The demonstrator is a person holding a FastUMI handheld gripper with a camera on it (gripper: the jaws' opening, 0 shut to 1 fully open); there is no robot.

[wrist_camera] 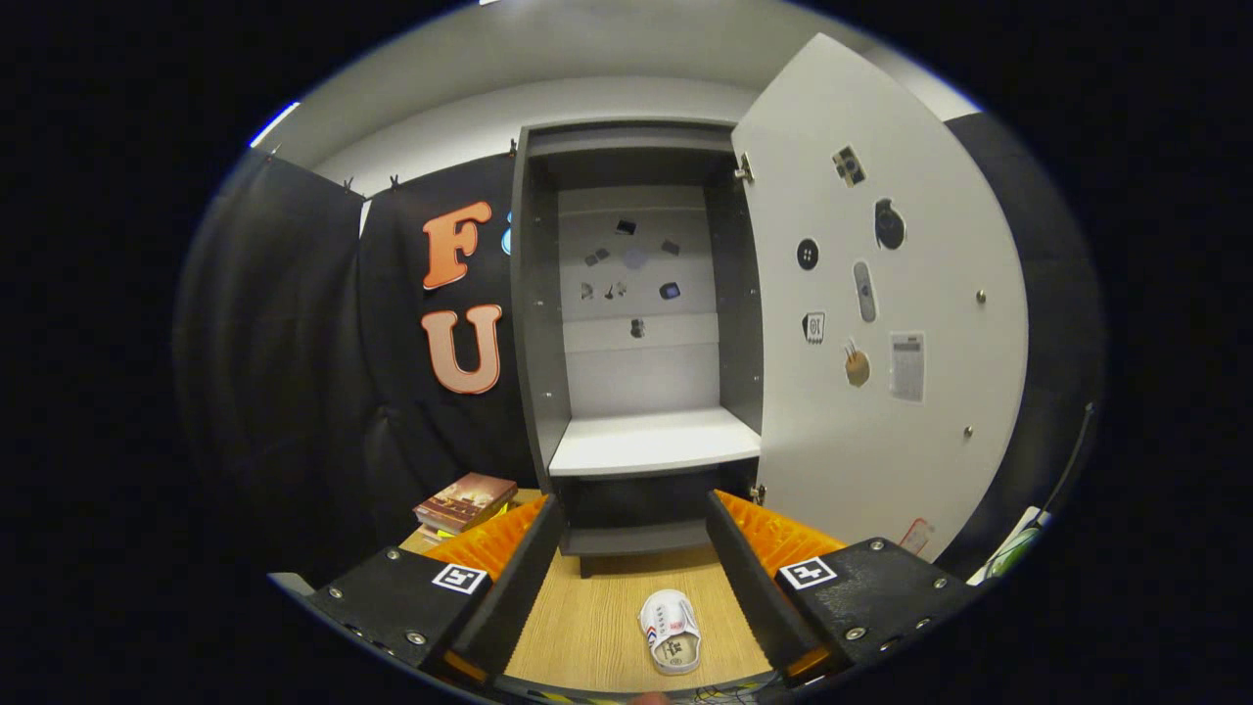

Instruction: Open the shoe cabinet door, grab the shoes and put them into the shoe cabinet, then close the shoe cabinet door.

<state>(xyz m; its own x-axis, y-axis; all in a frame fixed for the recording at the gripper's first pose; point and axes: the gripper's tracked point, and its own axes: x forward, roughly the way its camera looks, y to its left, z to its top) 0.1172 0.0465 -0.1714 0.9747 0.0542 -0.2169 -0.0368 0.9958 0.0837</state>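
Looking along your gripper (634,548), you have its two fingers spread wide, gripping nothing. A small white slip-on shoe (671,632) lies on the pale wood-grain floor (587,627) between the fingers, close to the right one without touching it. Beyond the fingertips stands the tall dark grey shoe cabinet (636,323); its white door (881,313) hangs wide open to the right and its pale shelf (654,441) is bare. A stack of books (465,501) rests on the floor by the cabinet's left foot. So the opening step looks done; grabbing the shoe, shelving it and closing the door remain.
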